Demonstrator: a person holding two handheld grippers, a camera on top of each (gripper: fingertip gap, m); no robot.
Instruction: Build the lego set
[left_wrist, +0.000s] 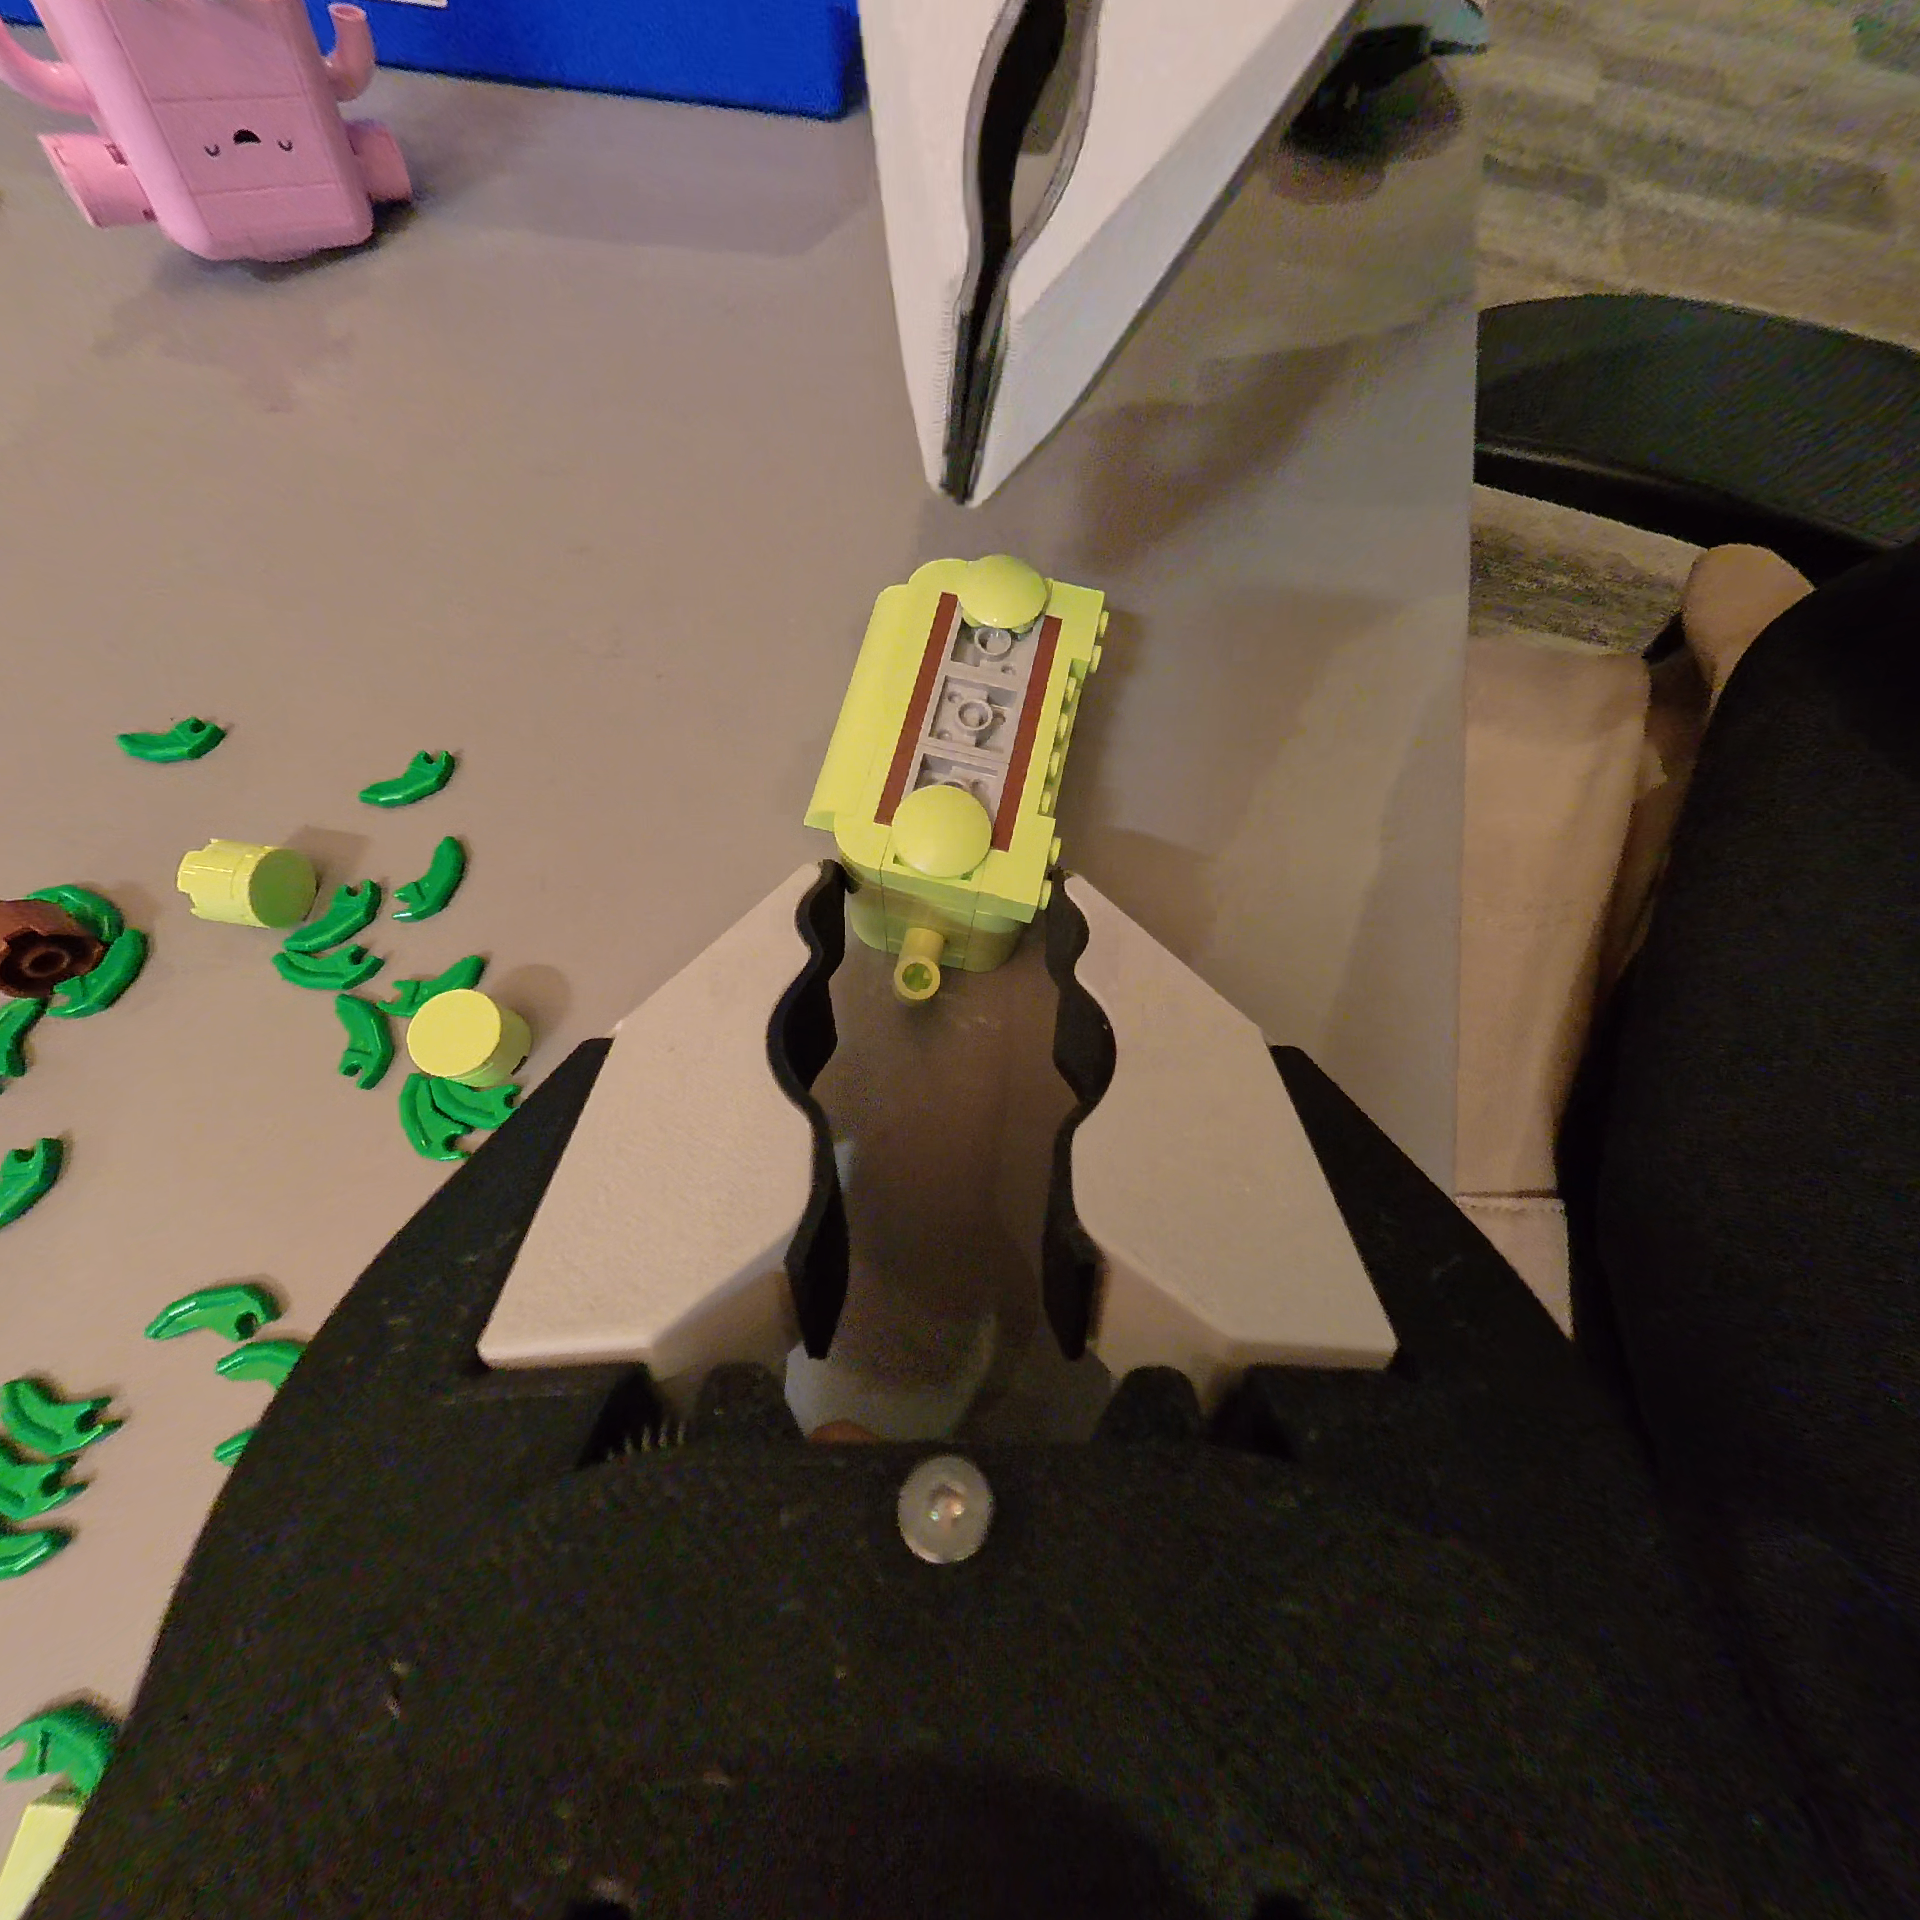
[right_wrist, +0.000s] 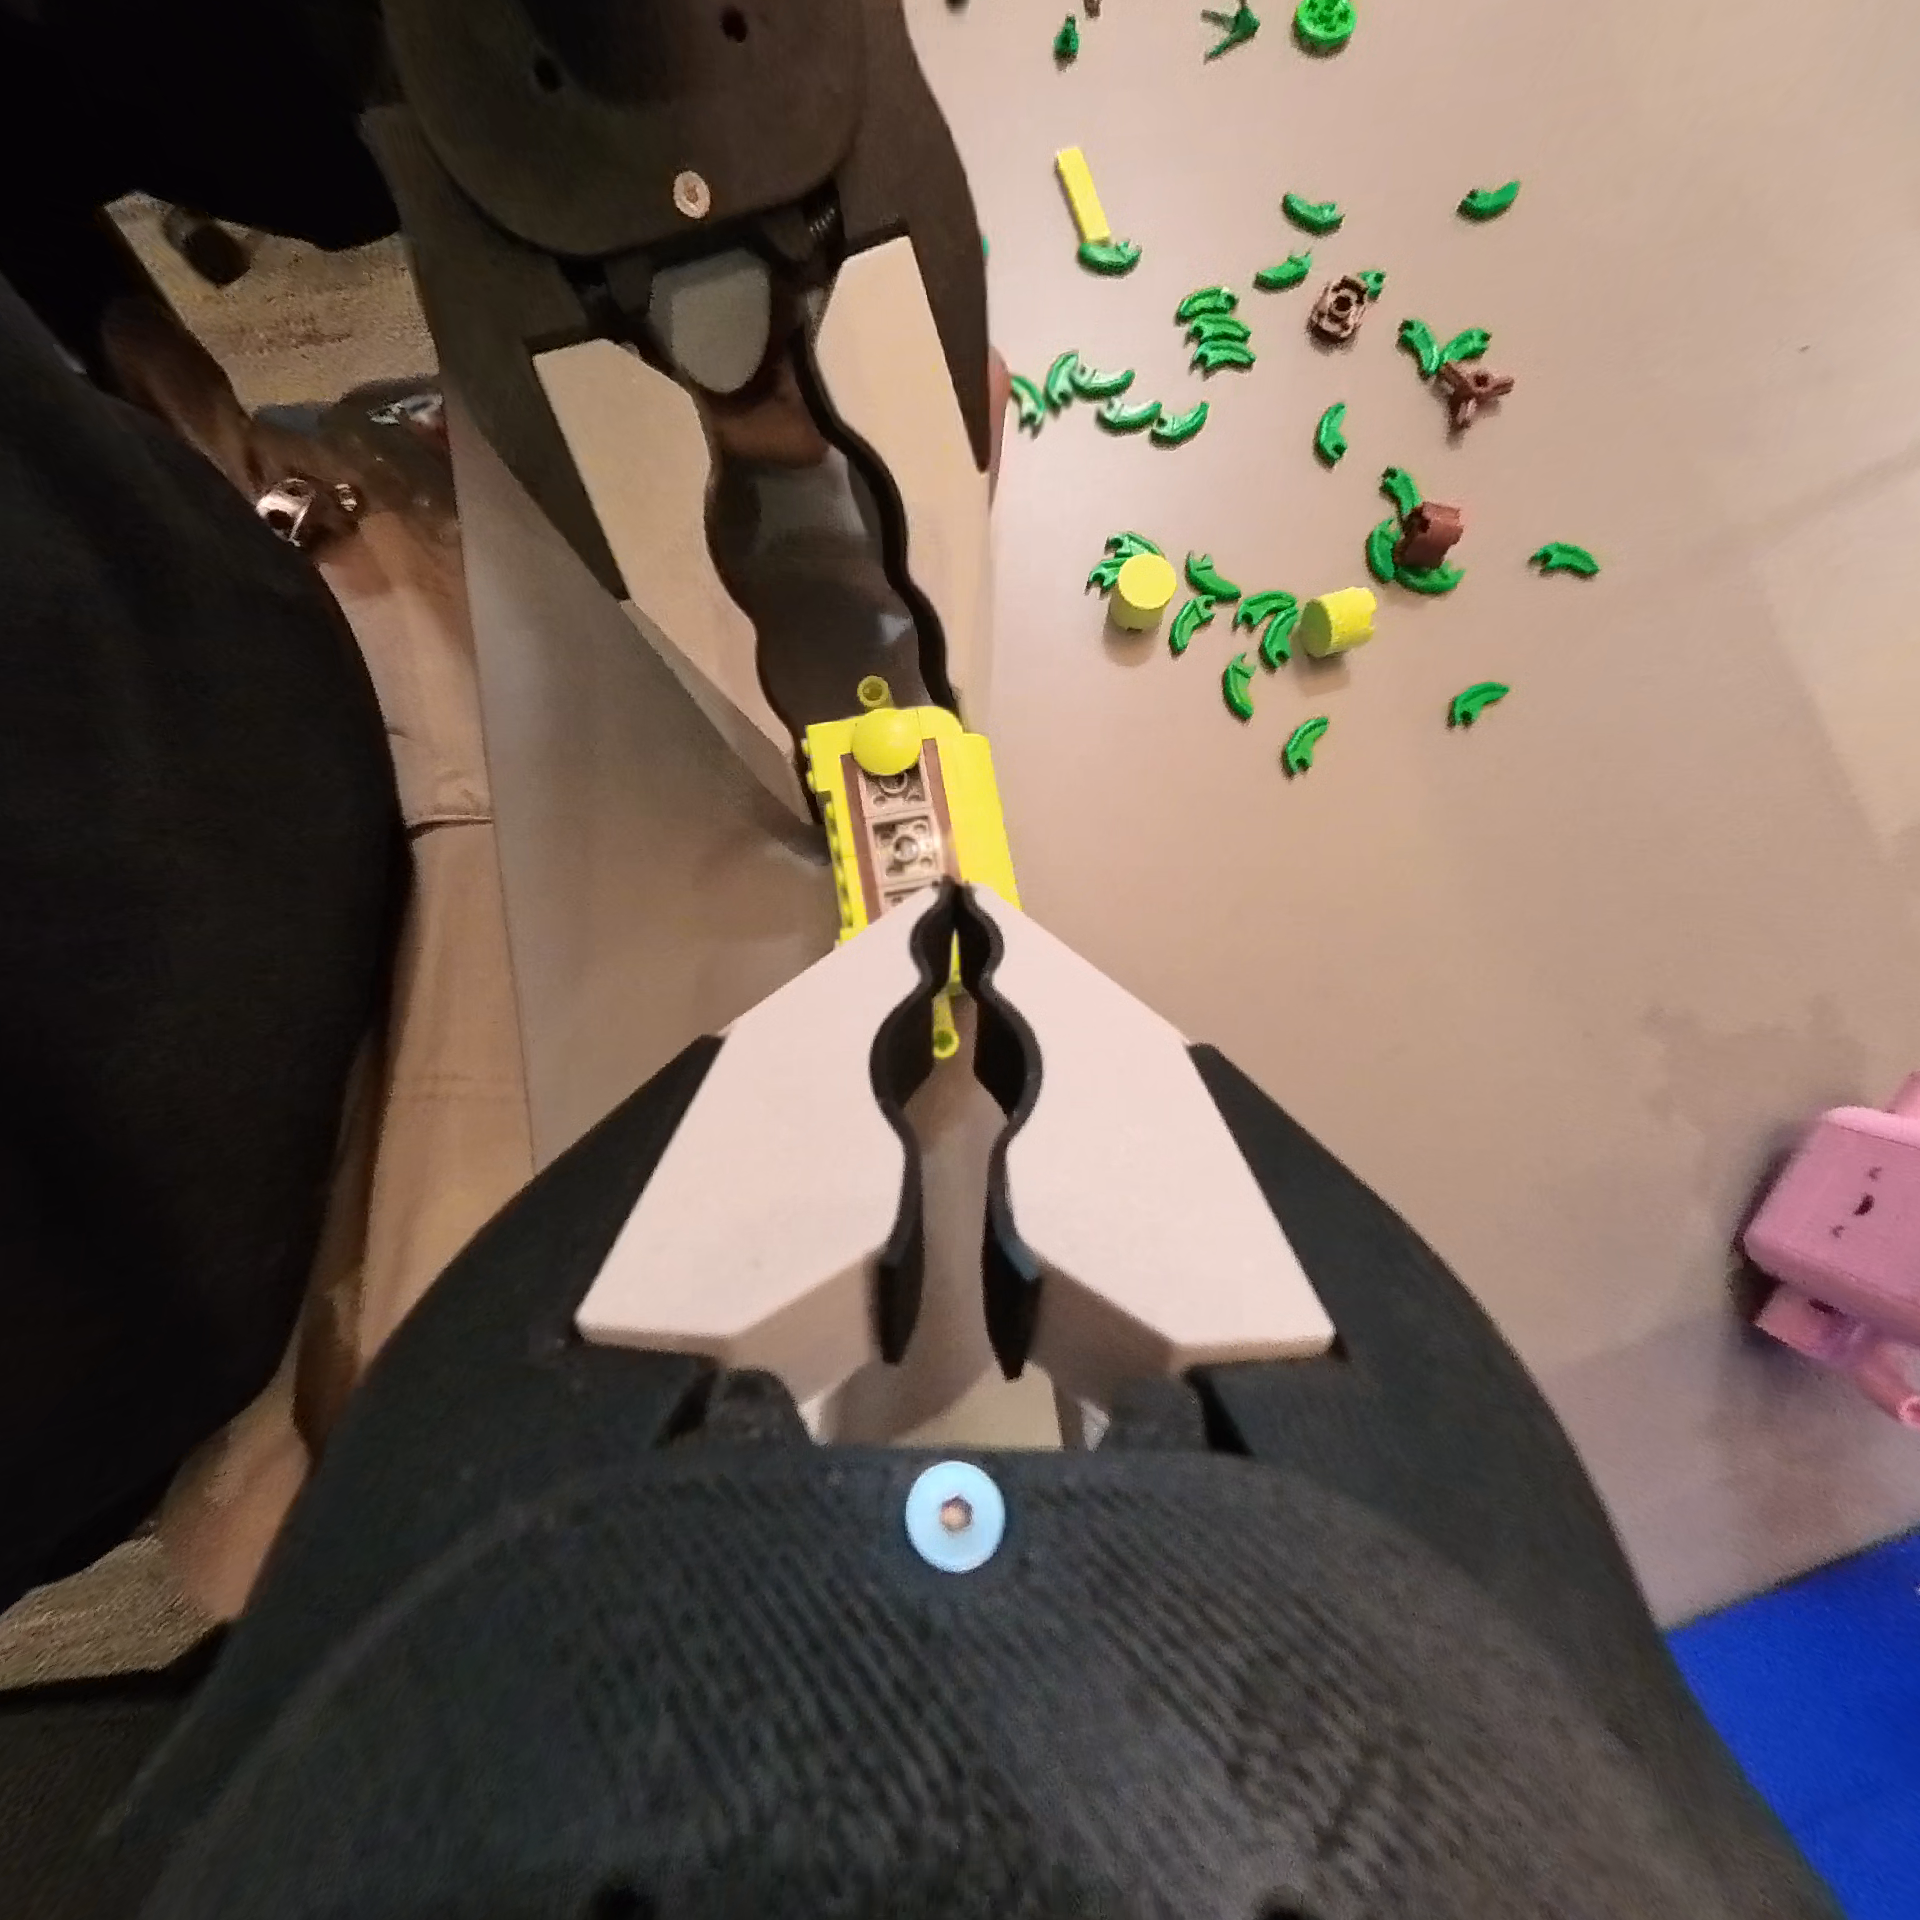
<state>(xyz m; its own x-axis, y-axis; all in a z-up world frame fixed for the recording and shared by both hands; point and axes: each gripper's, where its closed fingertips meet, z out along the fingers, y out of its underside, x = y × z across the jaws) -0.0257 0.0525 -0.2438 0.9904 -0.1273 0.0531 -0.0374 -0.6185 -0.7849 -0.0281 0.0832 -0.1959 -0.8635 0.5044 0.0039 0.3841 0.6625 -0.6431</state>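
A lime green lego body (left_wrist: 966, 727) with a grey studded middle strip, two brown stripes and a lime dome at each end lies near the table's right edge. My left gripper (left_wrist: 940, 899) is shut on its near end, where a small lime peg (left_wrist: 916, 977) sticks out. My right gripper (left_wrist: 961, 488) is shut and looks empty, its tips just beyond the body's far end. In the right wrist view the right gripper (right_wrist: 956, 891) covers one end of the body (right_wrist: 904, 821), and the left gripper (right_wrist: 883, 758) holds the other end.
Several green leaf pieces (left_wrist: 343, 925), two lime cylinders (left_wrist: 249, 883) (left_wrist: 468, 1034) and brown pieces (left_wrist: 36, 956) lie scattered on the left. A pink lego figure (left_wrist: 223, 135) and a blue box (left_wrist: 623, 52) are at the back. The table edge (left_wrist: 1470, 727) and a person's leg (left_wrist: 1766, 1039) are at the right. The pink lego figure (left_wrist: 223, 135) sits 20 cm or so from the ends of my right fingers.
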